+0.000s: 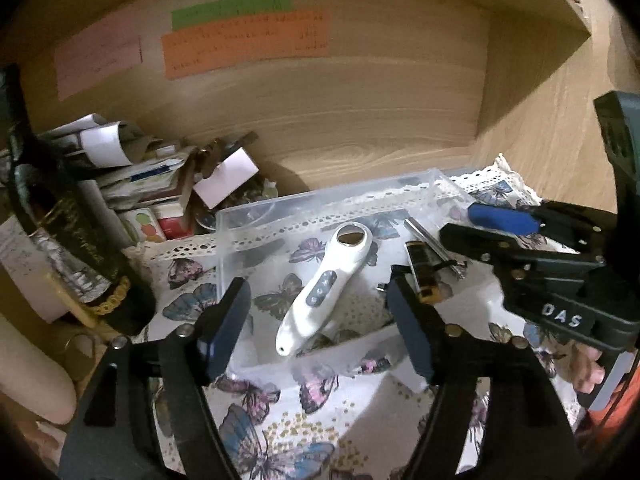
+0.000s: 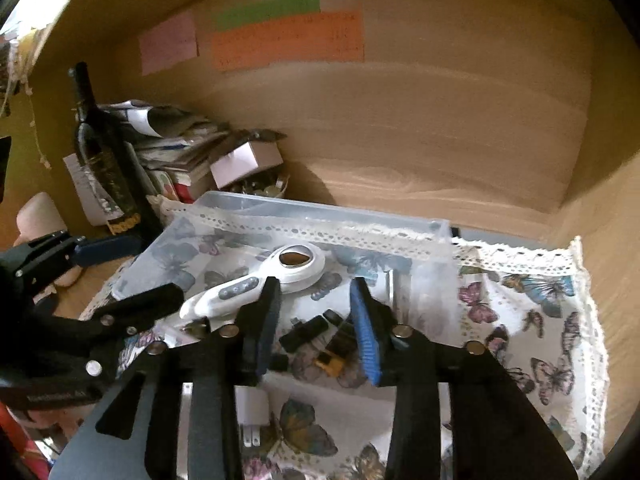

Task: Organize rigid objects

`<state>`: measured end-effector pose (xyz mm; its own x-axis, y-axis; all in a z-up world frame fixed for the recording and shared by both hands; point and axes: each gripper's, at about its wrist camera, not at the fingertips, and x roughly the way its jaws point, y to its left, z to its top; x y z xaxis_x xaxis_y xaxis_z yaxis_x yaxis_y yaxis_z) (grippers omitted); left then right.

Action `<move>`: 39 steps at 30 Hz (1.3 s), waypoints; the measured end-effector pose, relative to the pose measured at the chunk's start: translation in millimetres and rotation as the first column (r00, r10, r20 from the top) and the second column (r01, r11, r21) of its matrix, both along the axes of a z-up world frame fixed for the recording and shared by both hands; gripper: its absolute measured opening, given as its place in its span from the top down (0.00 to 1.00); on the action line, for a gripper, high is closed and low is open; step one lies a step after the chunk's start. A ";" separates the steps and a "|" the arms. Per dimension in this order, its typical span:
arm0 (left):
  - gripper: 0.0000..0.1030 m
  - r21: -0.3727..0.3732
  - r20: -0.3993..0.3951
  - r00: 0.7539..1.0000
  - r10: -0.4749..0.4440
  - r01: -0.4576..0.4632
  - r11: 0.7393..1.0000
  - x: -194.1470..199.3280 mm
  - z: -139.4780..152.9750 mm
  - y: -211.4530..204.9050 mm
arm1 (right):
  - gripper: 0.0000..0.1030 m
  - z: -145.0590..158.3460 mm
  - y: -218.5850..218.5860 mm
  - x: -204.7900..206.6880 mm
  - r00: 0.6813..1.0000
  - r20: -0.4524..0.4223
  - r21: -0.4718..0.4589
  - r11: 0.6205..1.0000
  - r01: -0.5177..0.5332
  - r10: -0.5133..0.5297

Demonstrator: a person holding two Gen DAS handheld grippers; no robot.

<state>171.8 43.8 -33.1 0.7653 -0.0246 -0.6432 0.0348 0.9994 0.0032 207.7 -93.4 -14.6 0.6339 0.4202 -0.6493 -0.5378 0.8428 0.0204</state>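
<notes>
Both my grippers, left gripper and right gripper, hang with jaws released over the clear bin. With the white handheld device already inside, I'd lower onto the charger on the butterfly cloth squarely before clamping

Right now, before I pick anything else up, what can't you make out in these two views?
- Writing on the orange note: blurred in both views.
- Small dark pieces in the clear bin: partly behind the right gripper, right view.
- White charger: partly covered by that gripper's arm.
- Paper stack: jumbled, contents unreadable.
</notes>
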 end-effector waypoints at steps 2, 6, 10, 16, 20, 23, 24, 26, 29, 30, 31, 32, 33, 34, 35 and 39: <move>0.23 -0.010 0.001 1.000 -0.006 0.006 1.000 -9.0 1.7 -1.2 | 0.62 3.6 -6.9 -8.0 1.000 0.013 0.002 1.000 0.000 0.000; 0.20 -0.022 -0.025 0.999 -0.045 0.044 0.999 -22.5 -4.1 -10.1 | 0.58 5.2 -24.3 -22.1 0.999 0.030 -0.006 1.000 0.014 -0.014; 0.19 -0.021 -0.067 0.995 -0.074 0.072 0.997 -25.5 -18.0 -22.8 | 0.58 -4.3 -41.4 -32.0 0.999 0.005 -0.020 0.999 0.034 -0.034; 0.19 -0.037 -0.174 0.979 -0.110 0.105 0.994 -11.0 -47.4 -44.2 | 0.58 -28.1 -69.4 -39.9 0.994 -0.074 -0.033 0.996 0.083 -0.085; 0.19 -0.057 -0.230 0.966 -0.118 0.108 0.993 3.0 -61.3 -55.9 | 0.58 -38.1 -81.8 -45.6 0.989 -0.108 -0.035 0.995 0.094 -0.097; 0.19 -0.084 -0.267 0.957 -0.111 0.092 0.992 13.3 -69.3 -59.0 | 0.56 -41.8 -84.2 -51.6 0.989 -0.117 -0.042 0.995 0.091 -0.095; 0.22 -0.111 -0.285 0.951 -0.122 0.094 0.989 16.8 -72.8 -60.2 | 0.54 -42.9 -84.1 -53.4 0.988 -0.120 -0.043 0.995 0.087 -0.092; 0.43 -0.128 -0.302 0.943 -0.137 0.102 0.987 20.8 -77.2 -62.7 | 0.50 -43.4 -83.1 -57.0 0.989 -0.122 -0.038 0.996 0.079 -0.083; 0.49 -0.122 -0.312 0.939 -0.145 0.111 0.986 20.4 -82.2 -64.1 | 0.45 -42.9 -79.7 -62.6 0.991 -0.127 -0.021 0.999 0.049 -0.051; 0.49 -0.120 -0.308 0.940 -0.145 0.112 0.986 18.3 -81.6 -63.6 | 0.44 -42.9 -77.1 -64.6 0.991 -0.124 -0.022 0.999 0.037 -0.039; 0.49 -0.118 -0.305 0.941 -0.146 0.115 0.986 15.1 -80.7 -62.3 | 0.44 -43.2 -74.2 -66.1 0.992 -0.122 -0.025 0.999 0.025 -0.028; 0.49 -0.117 -0.301 0.943 -0.143 0.112 0.987 11.7 -79.6 -60.0 | 0.44 -44.4 -71.0 -67.6 0.992 -0.124 -0.028 1.000 0.012 -0.015; 0.49 -0.117 -0.297 0.945 -0.140 0.109 0.987 7.5 -78.3 -56.7 | 0.44 -46.3 -67.3 -68.8 0.991 -0.130 -0.032 0.999 -0.003 -0.001; 0.49 -0.117 -0.291 0.947 -0.135 0.104 0.988 2.8 -76.7 -52.7 | 0.44 -47.9 -64.9 -69.3 0.990 -0.137 -0.031 0.999 -0.015 0.011; 0.49 -0.118 -0.284 0.951 -0.126 0.096 0.988 -2.6 -74.7 -47.9 | 0.44 -49.9 -61.2 -69.8 0.989 -0.148 -0.033 0.999 -0.030 0.024; 0.49 -0.117 -0.239 0.967 -0.082 0.055 0.992 -27.8 -64.0 -25.4 | 0.44 -59.2 -44.9 -72.6 0.981 -0.179 -0.061 0.994 -0.089 0.076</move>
<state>144.0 18.4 -97.1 0.5802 -0.1512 -0.8003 0.0896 0.9885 -0.1218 135.1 -138.3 -73.7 0.4720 0.4168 -0.7768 -0.5987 0.7984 0.0646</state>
